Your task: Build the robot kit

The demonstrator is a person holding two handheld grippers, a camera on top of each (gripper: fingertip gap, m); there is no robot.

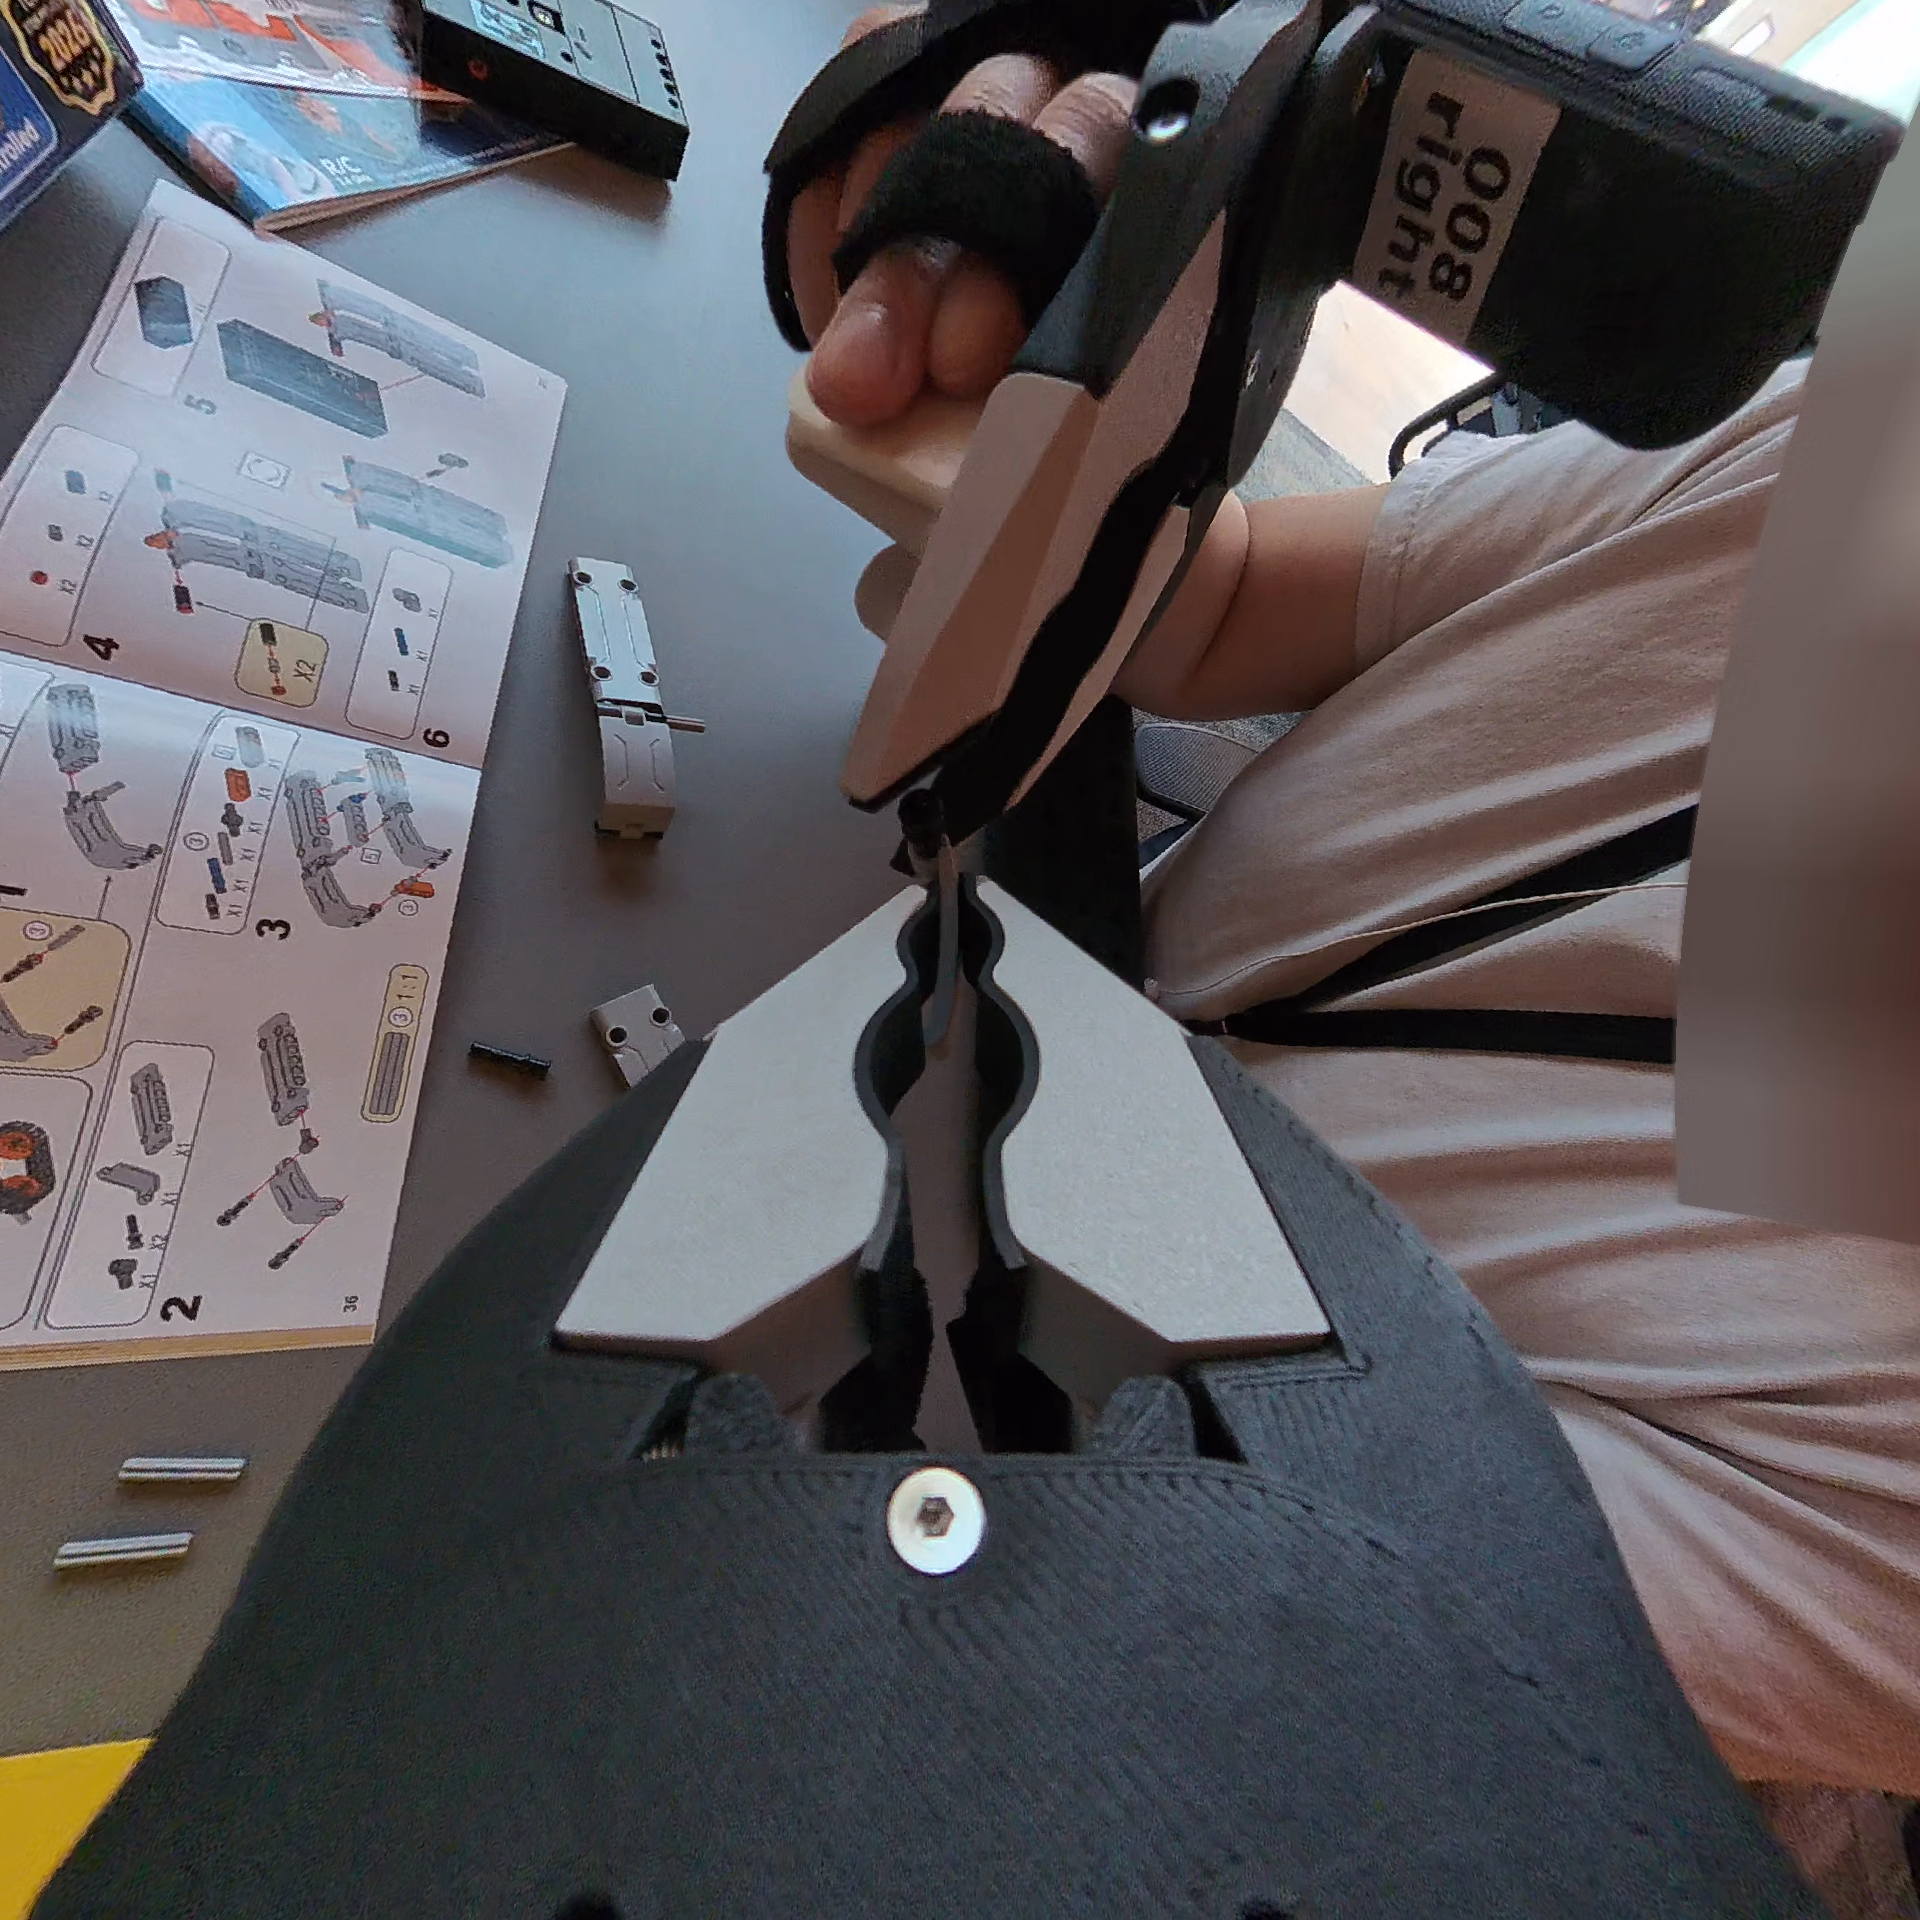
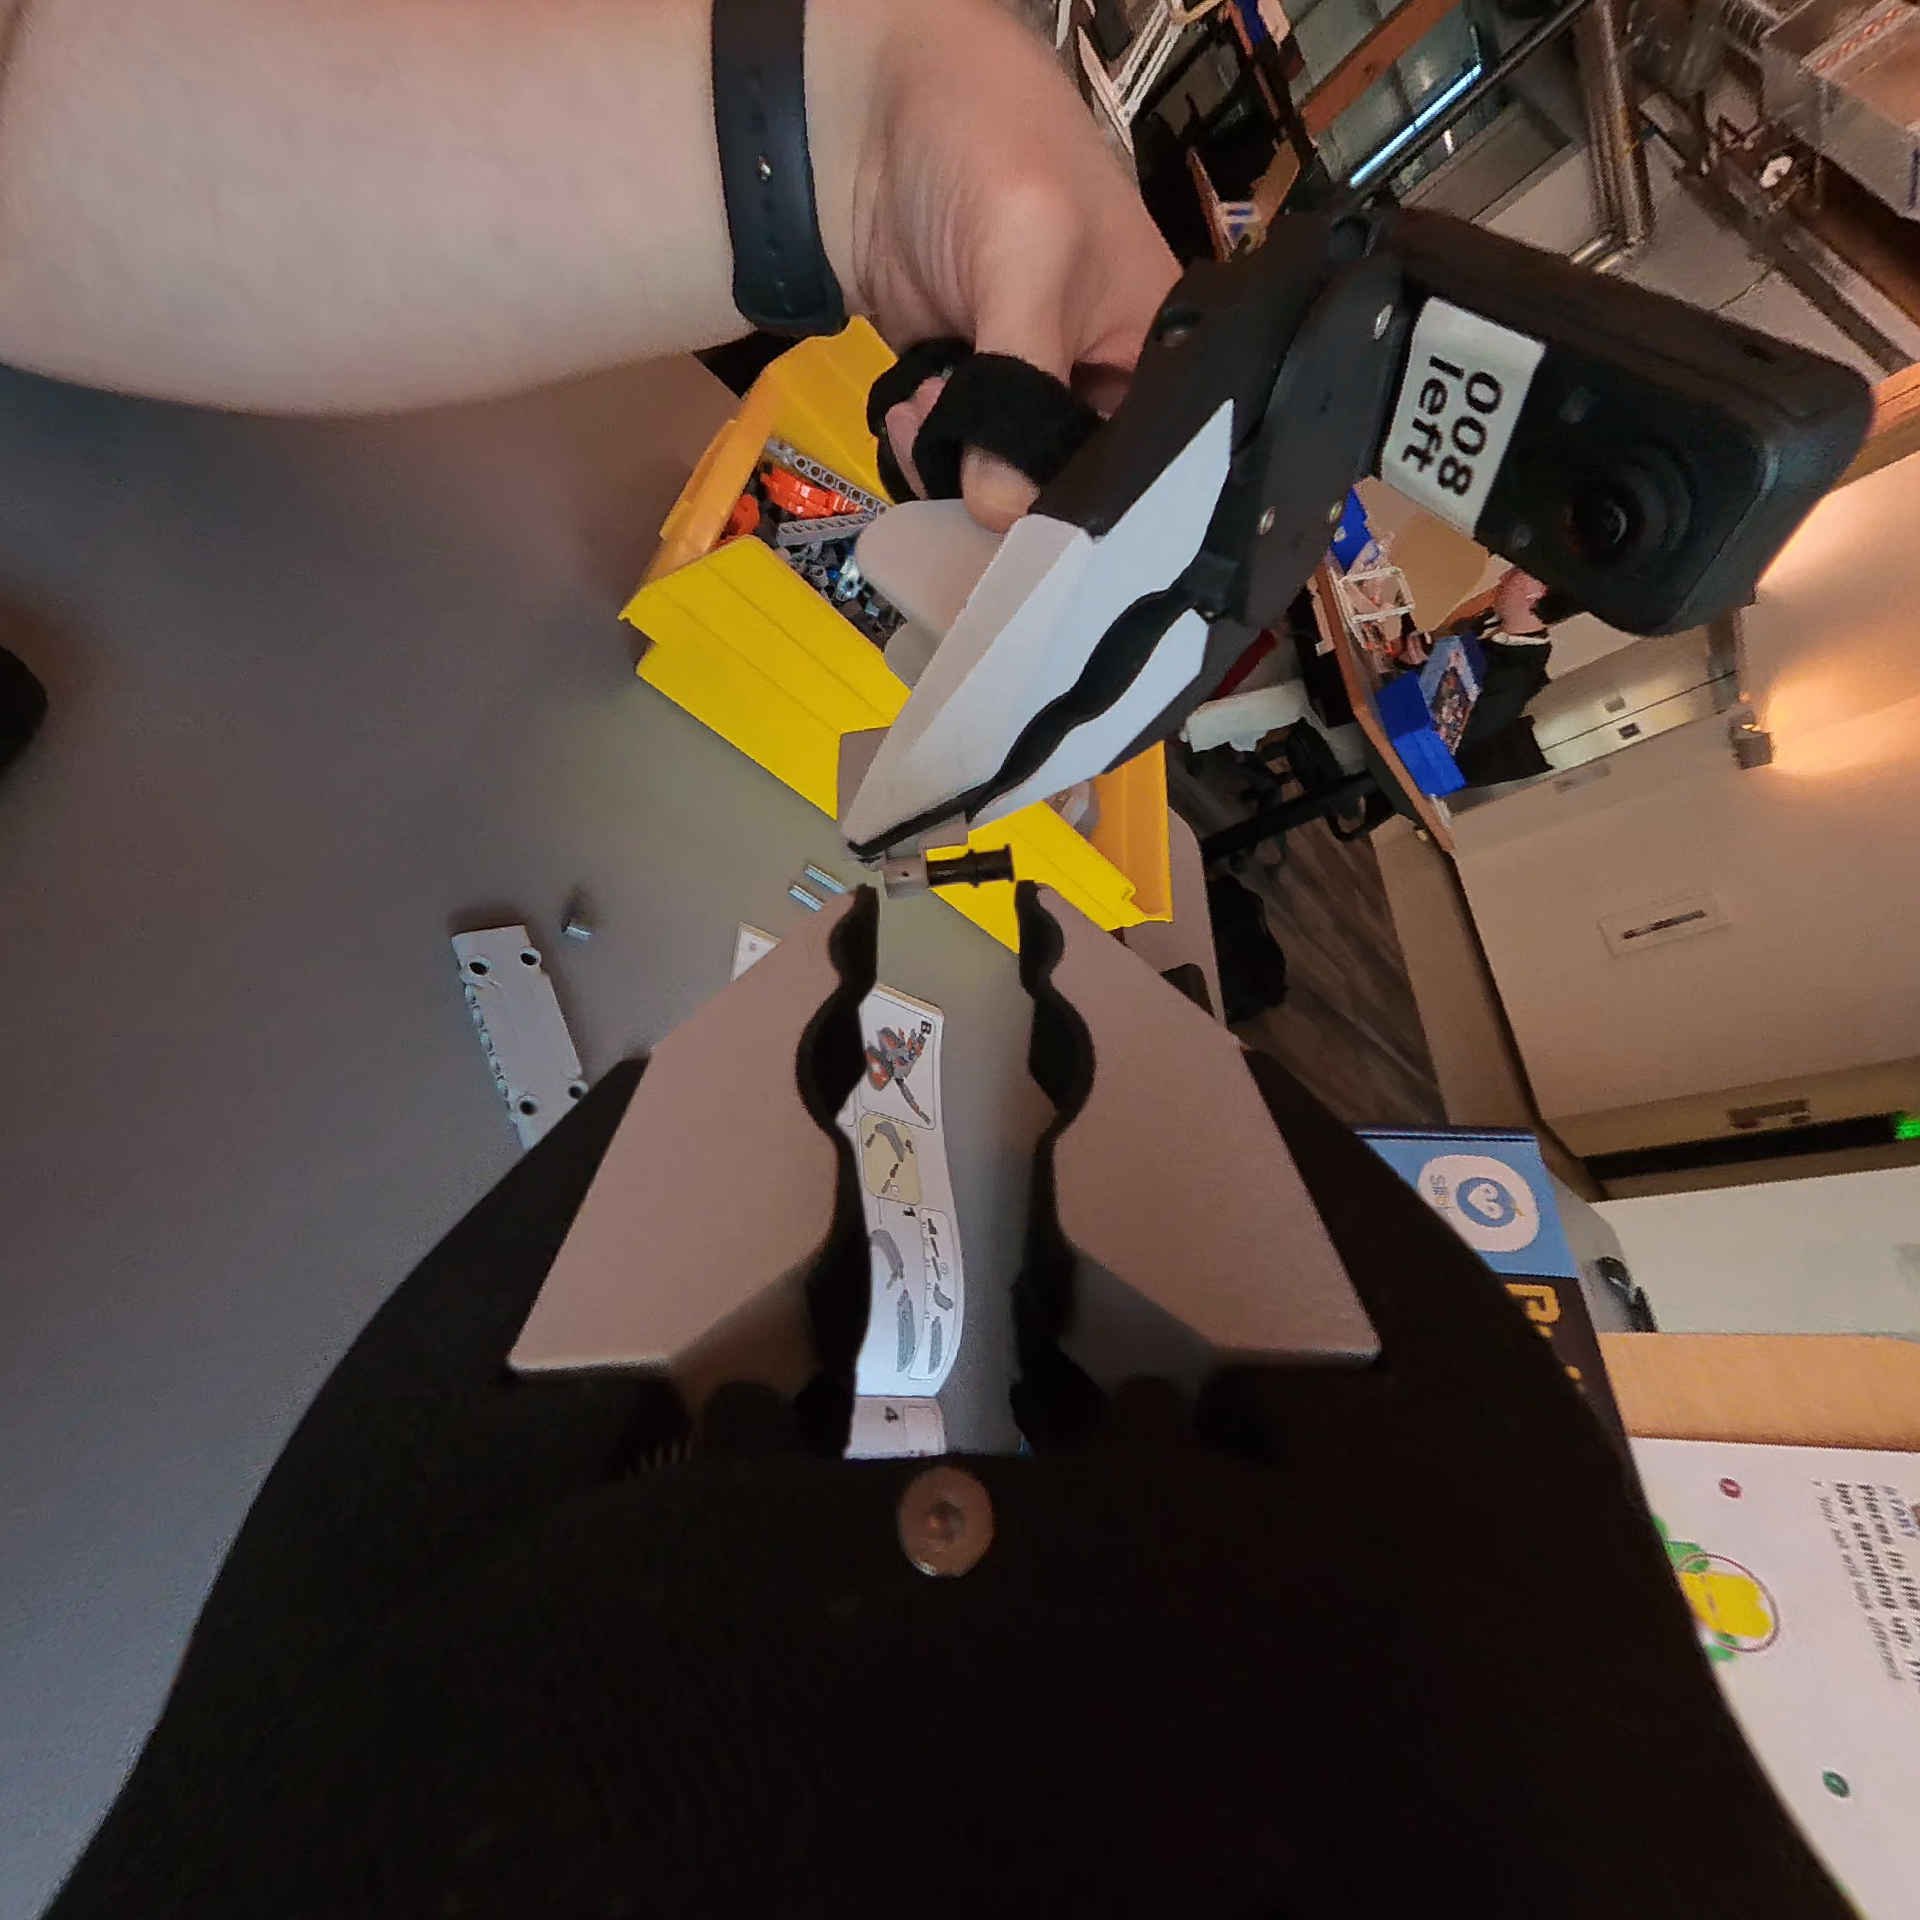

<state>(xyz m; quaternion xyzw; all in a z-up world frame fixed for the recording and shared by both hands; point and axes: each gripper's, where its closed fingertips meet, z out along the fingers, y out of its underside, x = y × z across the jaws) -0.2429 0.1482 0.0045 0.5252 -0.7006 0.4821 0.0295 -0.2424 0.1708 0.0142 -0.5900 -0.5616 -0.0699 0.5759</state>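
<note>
My left gripper (image 1: 948, 896) is shut on a small thin grey piece (image 1: 943, 940) held up in the air above the dark table. In the right wrist view the left gripper (image 2: 869, 848) comes in from the upper right, and a short black pin (image 2: 968, 864) sticks out of the grey piece (image 2: 906, 875) at its tips. My right gripper (image 2: 943, 902) is open, and its two tips stand either side of that pin, just short of it. In the left wrist view the right gripper (image 1: 906, 806) reaches down from above, with the black pin (image 1: 921, 817) at its tips.
An open instruction booklet (image 1: 260, 727) lies at the left. A long grey beam assembly (image 1: 623, 696), a small grey piece (image 1: 636, 1029), a loose black pin (image 1: 509, 1060) and two grey axles (image 1: 182, 1468) lie on the table. A yellow parts bin (image 2: 769, 665) stands beyond. A person's torso is close at the right. My two grippers' fingertips are within a few centimetres of each other.
</note>
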